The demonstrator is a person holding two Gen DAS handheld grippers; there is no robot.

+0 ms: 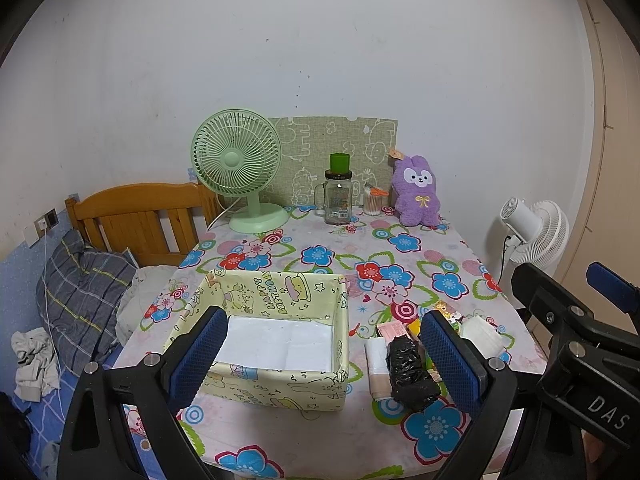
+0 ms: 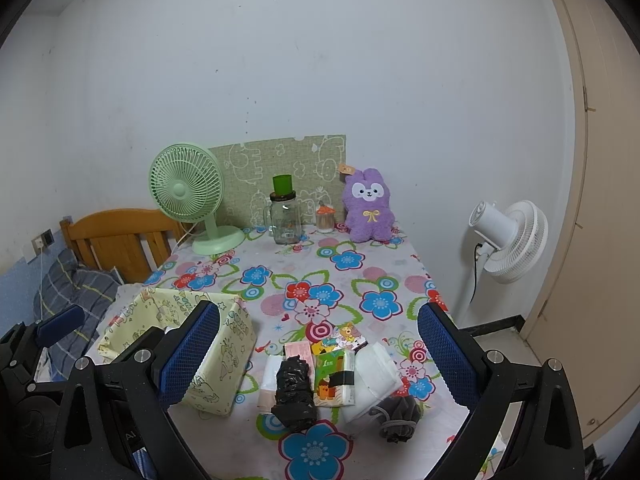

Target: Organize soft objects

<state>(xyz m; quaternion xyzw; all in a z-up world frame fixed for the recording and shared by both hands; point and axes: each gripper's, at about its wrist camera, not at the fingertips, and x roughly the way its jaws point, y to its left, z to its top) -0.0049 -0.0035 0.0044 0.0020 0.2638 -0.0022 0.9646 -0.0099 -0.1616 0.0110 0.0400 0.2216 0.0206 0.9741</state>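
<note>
Above table, left gripper spread, right gripper spread

Tablecloth: white, blue-red-pink flowers, green leaves. Box: pale yellow, cartoon print, white inside. Desk fan: mint green. Plush rabbit: purple, yellow bow. Crumpled bag: black. Gripper pads: blue. Standing fan: white.

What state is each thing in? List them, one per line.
Left claw: open, holding nothing.
Right claw: open, holding nothing.
Yellow box: upright, open-topped, nothing inside.
Black bag roll: lying on the table.
Glass jar: upright, green cup on top.
Purple plush: upright against the wall.
</note>
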